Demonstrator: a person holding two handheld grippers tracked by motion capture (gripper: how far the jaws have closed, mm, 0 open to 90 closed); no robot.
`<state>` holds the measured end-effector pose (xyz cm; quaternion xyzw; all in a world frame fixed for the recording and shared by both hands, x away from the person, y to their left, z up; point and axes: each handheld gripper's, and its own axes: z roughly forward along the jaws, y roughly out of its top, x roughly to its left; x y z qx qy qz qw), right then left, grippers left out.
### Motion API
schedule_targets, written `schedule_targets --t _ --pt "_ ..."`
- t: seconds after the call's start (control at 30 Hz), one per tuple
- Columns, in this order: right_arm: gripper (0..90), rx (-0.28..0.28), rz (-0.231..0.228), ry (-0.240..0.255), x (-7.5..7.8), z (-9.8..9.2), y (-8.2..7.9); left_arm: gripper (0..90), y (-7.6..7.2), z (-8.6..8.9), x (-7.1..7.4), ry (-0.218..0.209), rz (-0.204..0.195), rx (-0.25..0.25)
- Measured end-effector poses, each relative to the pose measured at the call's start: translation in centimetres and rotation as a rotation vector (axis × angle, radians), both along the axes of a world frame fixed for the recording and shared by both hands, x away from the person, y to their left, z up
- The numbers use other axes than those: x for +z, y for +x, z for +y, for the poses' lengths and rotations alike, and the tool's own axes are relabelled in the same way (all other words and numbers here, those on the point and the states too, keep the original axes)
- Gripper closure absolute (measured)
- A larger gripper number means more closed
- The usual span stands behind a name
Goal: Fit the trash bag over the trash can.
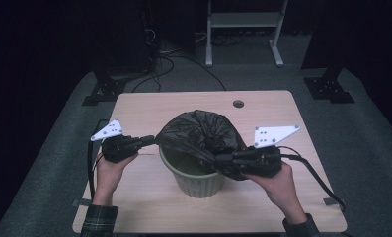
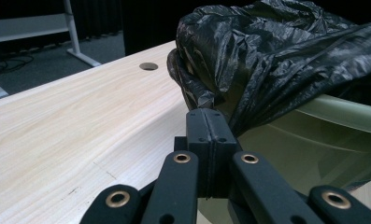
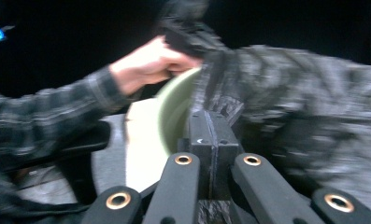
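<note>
One pale wood table (image 1: 149,111), grey carpet (image 1: 60,163), dark room, white frame (image 1: 243,19)

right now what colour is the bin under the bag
Pale green, the bin; clearest in the high view, under the black bag.

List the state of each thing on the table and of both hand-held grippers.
Black bin bag: bunched above the bin, stretched between both grippers, not yet fitted over the rim.
Green bin: upright on the table, its near rim uncovered.
Left hand-held gripper: shut on the bag's left edge.
Right hand-held gripper: shut on the bag's right edge.
Table: bears the bin.
</note>
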<state>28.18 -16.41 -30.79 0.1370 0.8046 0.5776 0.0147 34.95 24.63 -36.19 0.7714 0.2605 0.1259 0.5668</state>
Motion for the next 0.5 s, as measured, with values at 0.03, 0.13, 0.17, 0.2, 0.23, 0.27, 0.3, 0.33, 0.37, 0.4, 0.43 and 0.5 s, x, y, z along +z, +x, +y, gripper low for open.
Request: schedule_targets --t 0.03,0.13,0.17,0.2,0.23,0.27,0.3,0.33,0.37,0.4,0.43,0.5 --pt "90.0 0.013 0.001 -0.001 -0.1 0.3 -0.3 89.7 0.0 0.0 0.0 -0.001 -0.002 0.000" --pt "90.0 0.071 0.008 0.016 -0.3 1.4 -1.4 89.7 -0.1 0.0 0.1 -0.006 -0.002 0.001" --pt "90.0 0.090 0.012 0.022 -0.4 1.8 -1.7 89.7 -0.1 0.0 0.1 -0.008 -0.001 0.001" --pt "90.0 0.105 0.015 0.020 -0.5 2.3 -2.1 89.7 -0.1 0.0 0.1 -0.009 -0.001 0.000" --pt "90.0 0.116 0.017 0.014 -0.7 2.6 -2.3 89.7 -0.1 0.0 0.1 -0.010 -0.001 -0.003" --pt "90.0 0.125 0.017 0.006 -1.0 3.0 -2.4 89.7 -0.1 0.1 0.1 -0.015 0.000 -0.006" --pt "90.0 0.132 0.023 -0.001 -1.3 3.2 -2.6 89.7 -0.1 0.1 0.1 -0.016 0.000 -0.008" --pt "90.0 0.134 0.025 -0.007 -1.6 3.4 -2.6 89.7 -0.2 0.1 0.1 -0.023 0.000 -0.009" --pt "90.0 0.136 0.026 -0.021 -2.0 3.7 -2.9 89.7 -0.1 0.2 0.1 -0.032 0.003 -0.016" --pt "90.0 0.141 0.028 -0.029 -2.4 3.9 -3.0 89.7 -0.1 0.3 0.1 -0.040 0.003 -0.018" --pt "90.0 0.143 0.032 -0.031 -2.7 4.0 -3.1 89.7 -0.1 0.3 0.1 -0.047 0.003 -0.021" --pt "90.0 0.148 0.042 -0.055 -3.6 4.4 -3.3 89.7 -0.2 0.3 0.1 -0.053 0.003 -0.024"
